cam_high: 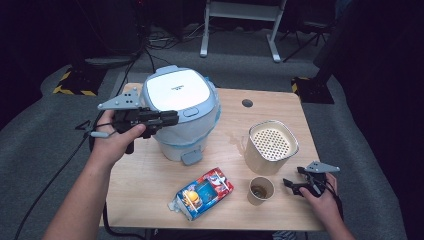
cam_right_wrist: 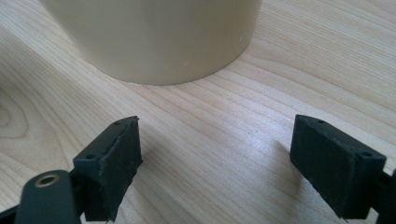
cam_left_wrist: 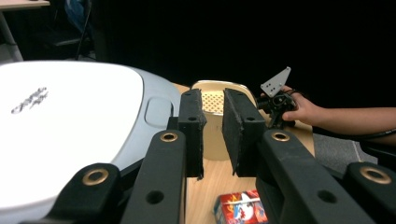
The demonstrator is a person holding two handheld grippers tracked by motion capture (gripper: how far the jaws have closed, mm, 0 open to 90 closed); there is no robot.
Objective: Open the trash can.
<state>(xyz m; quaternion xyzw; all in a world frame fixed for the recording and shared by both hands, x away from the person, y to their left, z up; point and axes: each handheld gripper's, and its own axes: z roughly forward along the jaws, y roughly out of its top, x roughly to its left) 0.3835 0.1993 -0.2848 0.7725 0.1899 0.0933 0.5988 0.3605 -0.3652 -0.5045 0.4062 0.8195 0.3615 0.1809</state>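
The lidded white-and-blue bin [cam_high: 182, 112] stands at the back left of the table [cam_high: 150, 185], lid down. The left hand-held gripper [cam_high: 170, 118] hovers at lid height just off the bin's front-left edge, its long axis level and pointing across the lid front; its jaws stand narrowly apart with nothing between them. The left hand is the nearer one. The right hand-held gripper [cam_high: 292, 185] rests spread wide and empty, beside the paper cup [cam_high: 261, 190].
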